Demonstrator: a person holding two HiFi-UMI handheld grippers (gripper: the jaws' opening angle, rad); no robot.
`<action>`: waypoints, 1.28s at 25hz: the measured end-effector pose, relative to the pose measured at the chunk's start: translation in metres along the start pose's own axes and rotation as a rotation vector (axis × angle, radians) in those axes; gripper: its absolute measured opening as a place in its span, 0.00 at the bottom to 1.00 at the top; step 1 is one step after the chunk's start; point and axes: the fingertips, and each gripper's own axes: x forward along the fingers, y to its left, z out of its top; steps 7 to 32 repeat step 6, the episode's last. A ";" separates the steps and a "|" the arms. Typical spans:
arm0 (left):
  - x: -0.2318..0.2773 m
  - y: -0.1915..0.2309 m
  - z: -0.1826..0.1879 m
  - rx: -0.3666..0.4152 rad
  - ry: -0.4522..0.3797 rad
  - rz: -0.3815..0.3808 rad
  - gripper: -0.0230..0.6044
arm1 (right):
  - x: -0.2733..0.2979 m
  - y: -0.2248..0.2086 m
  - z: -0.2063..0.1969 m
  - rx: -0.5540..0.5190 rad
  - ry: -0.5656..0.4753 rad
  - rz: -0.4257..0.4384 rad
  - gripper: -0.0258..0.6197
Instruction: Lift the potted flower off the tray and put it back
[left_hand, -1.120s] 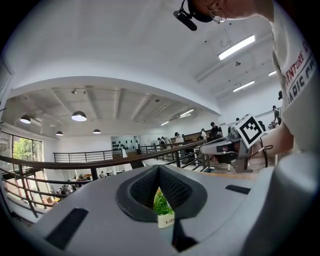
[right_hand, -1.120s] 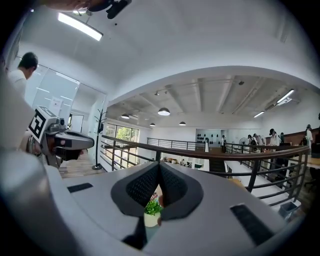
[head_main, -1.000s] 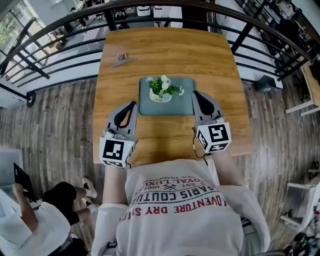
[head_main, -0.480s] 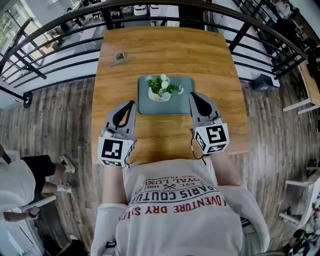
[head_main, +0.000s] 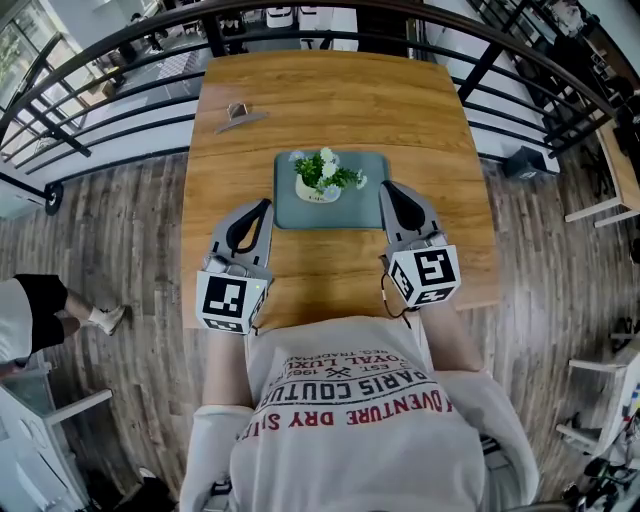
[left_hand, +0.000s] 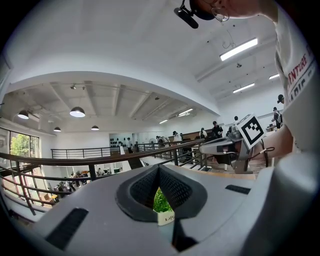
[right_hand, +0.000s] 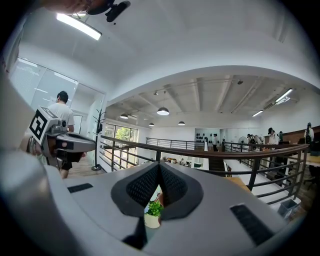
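Blooms and pot make one small item: the potted flower (head_main: 322, 180), a round white pot of green leaves and white blossoms. It stands upright on the grey-green rectangular tray (head_main: 365, 208), toward the tray's far left part. The tray lies flat on the brown wooden table (head_main: 330, 100).

The left gripper (head_main: 264, 207) sits just off the tray's near left corner and the right gripper (head_main: 388, 188) at its near right edge. Both point roughly level toward the plant. Each claw is pressed fully together at the tips and holds nothing. The pot shows only through the gap behind the closed pads, well beyond them.

A flower standing on the tray suits both a lift yet to come and one already finished, so the stage stays unsettled.

The pot looks light, stiff and probably glazed, so likely slippery and breakable if dropped. The leaves and blossoms are soft and would crush or tear. Any hold belongs on the pot's wall below the rim, pads on opposite sides, with the pot kept upright so that whatever fills it stays in.
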 end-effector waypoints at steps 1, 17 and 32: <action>0.000 0.000 0.000 0.001 0.001 -0.001 0.06 | 0.000 0.000 0.000 0.000 0.000 -0.001 0.08; 0.001 -0.002 0.002 0.005 0.004 -0.006 0.06 | 0.001 -0.001 0.002 -0.006 0.002 -0.003 0.08; 0.001 -0.002 0.002 0.005 0.004 -0.006 0.06 | 0.001 -0.001 0.002 -0.006 0.002 -0.003 0.08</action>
